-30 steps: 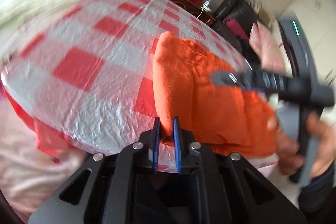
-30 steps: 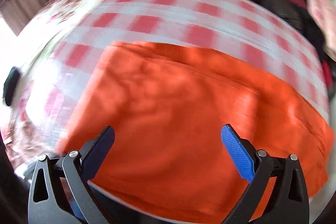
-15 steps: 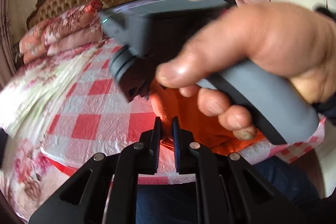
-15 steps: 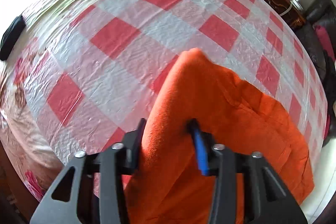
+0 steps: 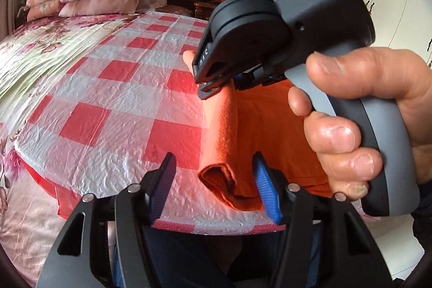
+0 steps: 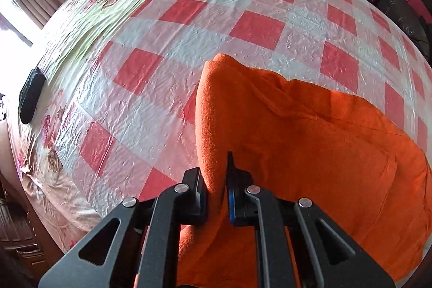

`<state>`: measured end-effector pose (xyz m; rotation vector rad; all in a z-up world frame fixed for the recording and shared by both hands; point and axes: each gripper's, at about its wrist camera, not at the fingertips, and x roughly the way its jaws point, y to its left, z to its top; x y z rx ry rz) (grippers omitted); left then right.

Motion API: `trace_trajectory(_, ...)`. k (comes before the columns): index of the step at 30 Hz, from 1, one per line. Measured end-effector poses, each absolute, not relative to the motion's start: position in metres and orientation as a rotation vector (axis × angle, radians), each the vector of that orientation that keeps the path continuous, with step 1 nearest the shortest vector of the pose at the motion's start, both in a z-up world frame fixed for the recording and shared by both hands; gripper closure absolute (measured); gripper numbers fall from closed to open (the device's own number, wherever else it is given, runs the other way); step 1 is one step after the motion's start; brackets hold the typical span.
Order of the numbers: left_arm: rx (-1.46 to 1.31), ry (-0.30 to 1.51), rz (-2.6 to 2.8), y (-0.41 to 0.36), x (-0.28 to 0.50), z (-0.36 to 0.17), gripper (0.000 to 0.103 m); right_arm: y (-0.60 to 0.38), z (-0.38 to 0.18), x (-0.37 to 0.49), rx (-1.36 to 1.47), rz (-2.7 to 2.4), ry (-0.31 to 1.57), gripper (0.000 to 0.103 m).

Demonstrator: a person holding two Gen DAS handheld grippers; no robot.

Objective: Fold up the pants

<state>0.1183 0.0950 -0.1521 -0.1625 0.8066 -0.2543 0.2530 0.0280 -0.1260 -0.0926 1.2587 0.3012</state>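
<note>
Your right gripper (image 6: 216,180) pinches a raised fold of the orange pants (image 6: 310,153); your left gripper (image 5: 213,185) is spread wide around the near corner. The pants lie at the bed's near edge on the checked plastic sheet (image 6: 189,50). They look soft and floppy, so grab edges. A black thing (image 6: 31,96) sits far off at 9 o'clock, and nothing looks in the way.
</note>
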Motion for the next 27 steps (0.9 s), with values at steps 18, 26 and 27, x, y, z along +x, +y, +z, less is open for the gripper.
trace_trajectory(18, 0.0, 0.728, -0.249, 0.086, 0.122, -0.15, 0.094, 0.04, -0.132, 0.253, -0.137, 0.273, 1.282, 0.08)
trace_trajectory(26, -0.052, 0.723, -0.227, 0.107, 0.123, -0.148, 0.094, 0.063, -0.13, 0.256, -0.158, 0.303, 1.256, 0.091)
trace_trajectory(27, -0.057, 0.719, -0.212, 0.112, 0.124, -0.146, 0.094, 0.067, -0.128, 0.257, -0.152, 0.313, 1.251, 0.092)
